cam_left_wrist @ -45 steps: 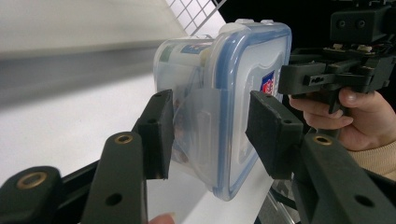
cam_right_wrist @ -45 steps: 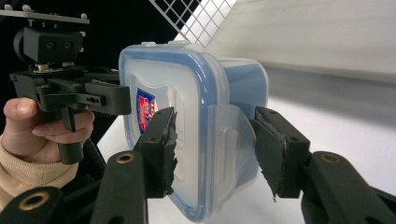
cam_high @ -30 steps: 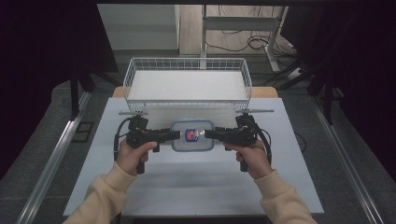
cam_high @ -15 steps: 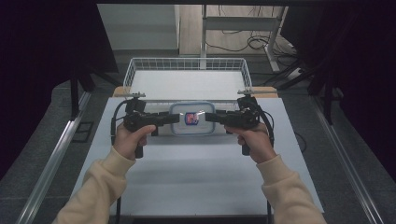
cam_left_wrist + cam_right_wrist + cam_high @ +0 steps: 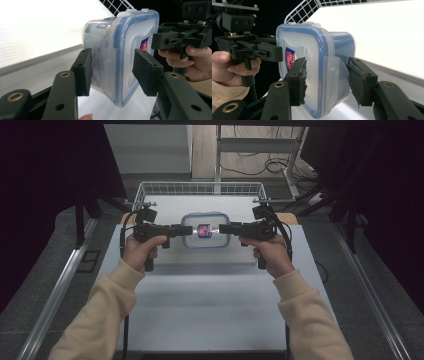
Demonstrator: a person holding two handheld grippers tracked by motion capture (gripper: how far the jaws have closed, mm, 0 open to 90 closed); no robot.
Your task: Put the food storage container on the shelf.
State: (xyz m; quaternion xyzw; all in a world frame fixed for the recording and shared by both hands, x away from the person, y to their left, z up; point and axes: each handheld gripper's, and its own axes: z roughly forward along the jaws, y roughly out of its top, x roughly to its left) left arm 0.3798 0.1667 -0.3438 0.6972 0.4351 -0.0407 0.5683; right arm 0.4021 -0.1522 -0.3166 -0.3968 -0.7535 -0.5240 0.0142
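So the person has a clear plastic food container with a blue-rimmed snap lid (image 5: 204, 230) held up off the white table (image 5: 210, 310), one gripper on each short side. In the high view it sits between the two hands, just in front of the white wire basket (image 5: 200, 188) at the far end of the table.

The left gripper (image 5: 186, 230) comes in from the left and the right gripper (image 5: 223, 228) from the right, both pointing at each other with the box in the middle. In the left gripper view (image 5: 112, 72) its jaws straddle the container's side clip, one pad on the lid face and the other on the body, grasping it. Same story in the right gripper view (image 5: 327, 82): jaws clamped across the lid edge and the flap on that side.

The lid is on and has a small red and blue sticker (image 5: 204, 231) in its centre. The container looks tipped with the lid facing the person rather than lying flat.
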